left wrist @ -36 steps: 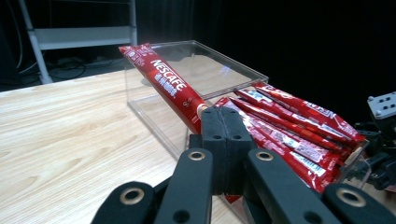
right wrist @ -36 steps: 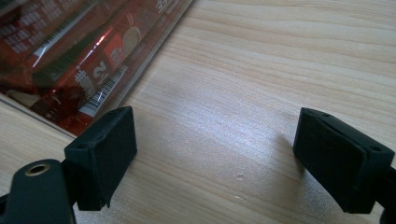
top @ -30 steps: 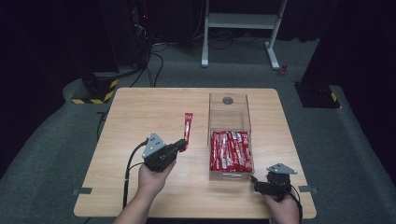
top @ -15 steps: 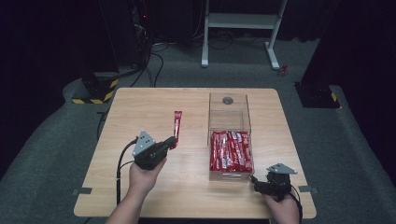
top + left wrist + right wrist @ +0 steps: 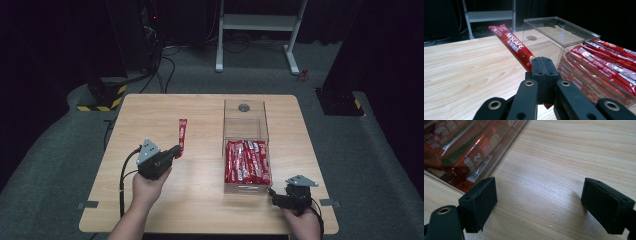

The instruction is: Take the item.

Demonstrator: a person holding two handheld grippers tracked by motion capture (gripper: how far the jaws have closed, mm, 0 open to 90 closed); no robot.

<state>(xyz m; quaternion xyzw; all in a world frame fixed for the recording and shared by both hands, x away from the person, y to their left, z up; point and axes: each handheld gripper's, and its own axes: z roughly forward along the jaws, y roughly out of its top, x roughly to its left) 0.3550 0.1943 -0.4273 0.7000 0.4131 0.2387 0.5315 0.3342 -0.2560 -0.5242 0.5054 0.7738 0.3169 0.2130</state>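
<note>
My left gripper point(image 5: 175, 150) is shut on the near end of a red Nescafe stick packet point(image 5: 182, 131), which points away from it toward the table's far side. In the left gripper view the black jaws point(image 5: 541, 68) pinch the packet point(image 5: 514, 46), with its far end raised. To the right stands a clear plastic box point(image 5: 244, 116); several red sticks point(image 5: 247, 161) lie in its near half. My right gripper point(image 5: 274, 197) rests by the box's near right corner, open with bare wood between its pads point(image 5: 480, 201).
The wooden table point(image 5: 150, 115) has bare wood left of and behind the packet. The box's clear wall point(image 5: 560, 31) rises just right of the held packet. A cable point(image 5: 123, 175) trails from the left gripper. The table's front edge lies close under both hands.
My left gripper has carried the stick packet leftward, away from the box. The right gripper has stayed where it was.
</note>
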